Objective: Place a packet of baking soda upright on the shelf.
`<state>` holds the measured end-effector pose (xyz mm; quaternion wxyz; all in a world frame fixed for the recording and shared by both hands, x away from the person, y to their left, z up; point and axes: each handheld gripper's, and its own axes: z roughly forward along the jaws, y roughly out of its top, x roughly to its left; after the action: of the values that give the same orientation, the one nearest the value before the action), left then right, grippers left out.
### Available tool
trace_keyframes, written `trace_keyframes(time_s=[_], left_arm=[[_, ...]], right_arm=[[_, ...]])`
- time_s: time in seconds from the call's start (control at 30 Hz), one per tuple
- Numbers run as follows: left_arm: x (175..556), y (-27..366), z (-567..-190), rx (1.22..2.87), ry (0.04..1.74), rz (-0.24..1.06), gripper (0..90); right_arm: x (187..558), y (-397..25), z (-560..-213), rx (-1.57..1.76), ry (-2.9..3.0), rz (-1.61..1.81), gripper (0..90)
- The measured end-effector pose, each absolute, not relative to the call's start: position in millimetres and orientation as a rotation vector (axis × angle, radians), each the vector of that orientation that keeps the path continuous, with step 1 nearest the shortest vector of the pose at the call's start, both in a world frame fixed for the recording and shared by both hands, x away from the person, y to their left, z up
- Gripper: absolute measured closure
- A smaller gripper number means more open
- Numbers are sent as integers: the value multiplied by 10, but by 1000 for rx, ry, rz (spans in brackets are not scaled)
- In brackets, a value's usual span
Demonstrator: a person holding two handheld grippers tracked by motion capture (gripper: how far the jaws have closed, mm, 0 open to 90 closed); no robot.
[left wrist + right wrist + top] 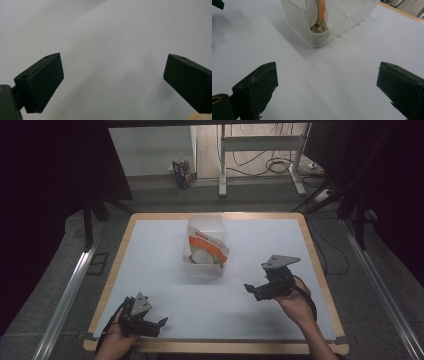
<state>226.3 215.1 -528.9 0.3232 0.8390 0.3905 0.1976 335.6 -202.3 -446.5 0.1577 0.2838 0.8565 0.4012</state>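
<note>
Looking down from the high view, the clear tub with the snack bag inside sits mid-table; the left gripper and right gripper wait near it, both empty; the left gripper view shows jaws wide apart over the white table; the right gripper view shows wide jaws too, facing the tub.

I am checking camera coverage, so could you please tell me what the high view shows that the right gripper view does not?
The high view alone takes in the person's hands, the left gripper near the table's front edge, and the floor with cables beyond. The right gripper view alone shows its own open jaws close up and the packet's edge through the container wall. Both share the translucent container, the orange and white packet inside it, and the white table.
</note>
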Motion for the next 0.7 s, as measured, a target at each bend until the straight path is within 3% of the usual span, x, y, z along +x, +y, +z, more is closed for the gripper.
trace_keyframes(time_s=[0.7], left_arm=[[2264,2146,-5291,2202,1033,522,29]], right_arm=[[3167,-2219,-4541,851,2429,1141,33]])
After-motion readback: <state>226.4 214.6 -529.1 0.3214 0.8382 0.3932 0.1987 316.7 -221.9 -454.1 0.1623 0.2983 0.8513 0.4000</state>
